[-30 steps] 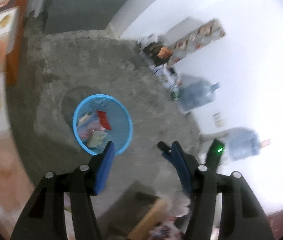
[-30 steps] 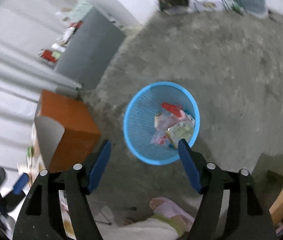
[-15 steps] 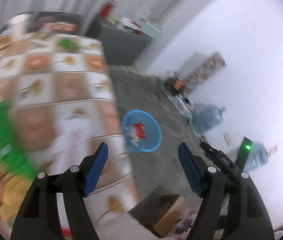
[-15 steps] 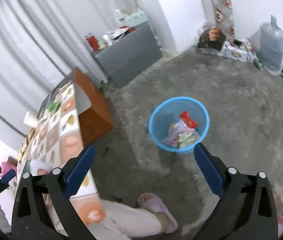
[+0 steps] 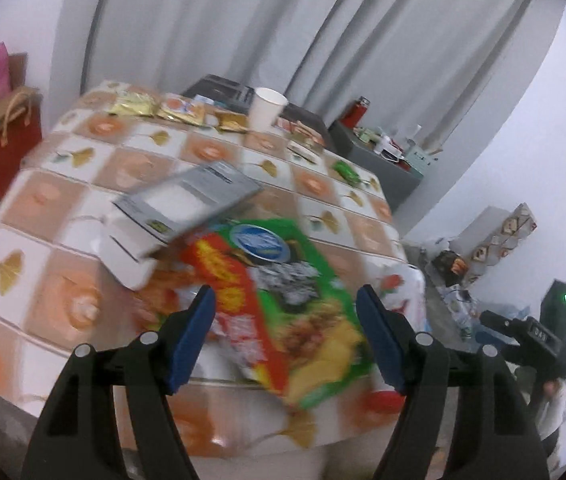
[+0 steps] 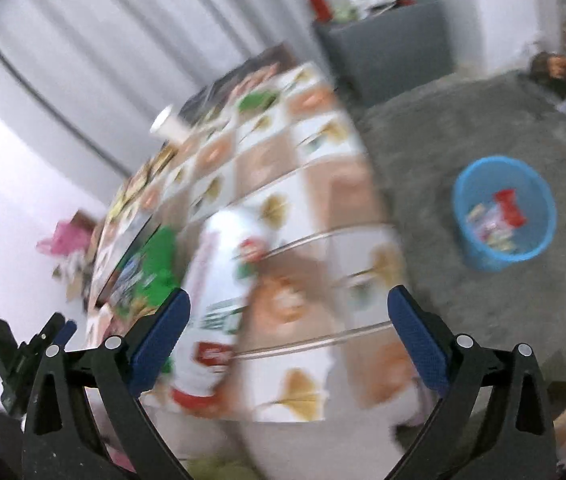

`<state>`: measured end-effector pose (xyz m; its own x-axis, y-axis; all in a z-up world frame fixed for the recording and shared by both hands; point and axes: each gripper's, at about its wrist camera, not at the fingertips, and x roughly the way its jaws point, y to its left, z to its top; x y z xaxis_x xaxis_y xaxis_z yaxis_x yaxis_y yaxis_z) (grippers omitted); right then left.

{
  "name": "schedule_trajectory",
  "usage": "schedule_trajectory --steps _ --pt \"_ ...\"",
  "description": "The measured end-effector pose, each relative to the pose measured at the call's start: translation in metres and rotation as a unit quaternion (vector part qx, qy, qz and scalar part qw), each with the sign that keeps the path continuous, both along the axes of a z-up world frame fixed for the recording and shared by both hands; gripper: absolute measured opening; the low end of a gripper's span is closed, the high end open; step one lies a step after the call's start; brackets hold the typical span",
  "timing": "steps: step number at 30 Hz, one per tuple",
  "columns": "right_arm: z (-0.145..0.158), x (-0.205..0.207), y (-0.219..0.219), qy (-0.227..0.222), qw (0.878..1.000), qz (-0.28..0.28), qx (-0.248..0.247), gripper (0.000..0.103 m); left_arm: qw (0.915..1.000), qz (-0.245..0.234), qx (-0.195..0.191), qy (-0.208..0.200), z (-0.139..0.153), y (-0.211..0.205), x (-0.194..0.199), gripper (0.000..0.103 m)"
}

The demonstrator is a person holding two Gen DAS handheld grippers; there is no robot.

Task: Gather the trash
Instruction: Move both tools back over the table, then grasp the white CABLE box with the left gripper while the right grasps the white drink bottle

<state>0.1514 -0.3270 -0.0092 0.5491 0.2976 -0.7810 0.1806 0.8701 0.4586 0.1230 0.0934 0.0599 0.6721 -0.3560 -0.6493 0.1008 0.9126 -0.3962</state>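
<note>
- Near table edge crowded: green snack bag [image 5: 295, 300] under grey-white box [image 5: 171, 216], white packet [image 6: 223, 304] beside
- Bare tablecloth [image 5: 83, 168] mid-table; paper cup [image 5: 267, 110] and wrappers line the far edge
- Open floor around blue basket [image 6: 479, 256]

No lettering here can be read. The green and red snack bag [image 5: 283, 300] on the table [image 5: 63, 152] carries a blue oval logo and printed characters, all blurred. The white packet [image 6: 223, 304] beside it shows red and green label patches, also smeared.
</note>
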Motion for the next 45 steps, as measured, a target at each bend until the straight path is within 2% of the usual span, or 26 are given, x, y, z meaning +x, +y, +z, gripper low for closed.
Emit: schedule_trajectory --steps 3,5,8,11,20,24,26,34,45 --pt "-0.009 0.017 0.035 0.016 0.999 0.028 0.003 0.095 0.9991 -0.013 0.039 -0.015 0.003 0.018 0.015 0.074" --pt "-0.014 0.025 0.047 0.021 0.999 0.031 -0.004 0.095 0.9968 -0.043 0.066 -0.015 0.003 0.022 0.035 0.076" --pt "-0.02 0.032 0.053 0.035 0.999 0.033 -0.015 0.095 0.9901 -0.094 0.103 0.01 -0.003 0.021 0.075 0.076" --pt "-0.027 0.035 0.053 0.049 0.998 0.025 -0.02 0.095 0.9821 -0.117 0.144 0.032 -0.011 0.017 0.115 0.076" --pt "-0.035 0.049 0.058 0.07 0.997 0.015 -0.018 0.095 0.9649 -0.174 0.171 0.097 -0.038 0.004 0.195 0.077" --pt "-0.036 0.051 0.062 0.072 0.997 0.018 -0.018 0.095 0.957 -0.189 0.18 0.126 -0.052 -0.001 0.206 0.078" --pt "-0.037 0.053 0.063 0.074 0.997 0.019 -0.017 0.095 0.952 -0.2 0.189 0.133 -0.057 -0.005 0.207 0.082" --pt "-0.041 0.058 0.071 0.078 0.996 0.028 -0.019 0.095 0.9476 -0.185 0.222 0.137 -0.061 -0.004 0.212 0.083" --pt "-0.043 0.062 0.075 0.08 0.996 0.035 -0.002 0.095 0.938 -0.182 0.24 0.172 -0.077 -0.005 0.219 0.085"
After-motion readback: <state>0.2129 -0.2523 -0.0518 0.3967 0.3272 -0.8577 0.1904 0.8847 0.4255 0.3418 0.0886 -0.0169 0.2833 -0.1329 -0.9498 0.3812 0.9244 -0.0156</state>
